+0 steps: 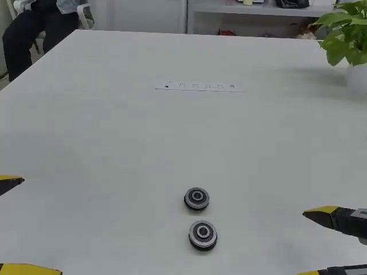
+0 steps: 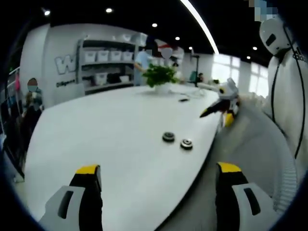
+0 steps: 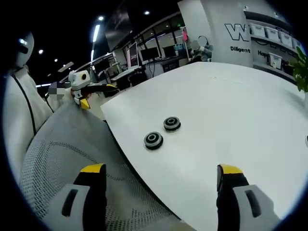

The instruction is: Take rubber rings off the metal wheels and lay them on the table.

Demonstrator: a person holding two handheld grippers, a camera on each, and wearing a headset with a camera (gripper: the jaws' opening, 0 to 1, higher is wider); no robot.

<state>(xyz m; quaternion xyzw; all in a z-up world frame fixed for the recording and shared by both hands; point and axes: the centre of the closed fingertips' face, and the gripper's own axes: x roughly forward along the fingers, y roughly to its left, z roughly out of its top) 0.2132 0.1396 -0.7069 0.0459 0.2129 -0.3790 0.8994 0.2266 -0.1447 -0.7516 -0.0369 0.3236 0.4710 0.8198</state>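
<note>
— Where are the metal wheels?
— Both lie flat on the white table (image 1: 114, 126) near its front edge, the far wheel (image 1: 196, 199) just beyond the near wheel (image 1: 203, 235), dark rubber rings (image 1: 187, 200) still around them.
— And the grippers?
— The left gripper (image 2: 158, 168) and right gripper (image 3: 161, 169) are spread wide, holding nothing, either side of the wheels.
</note>
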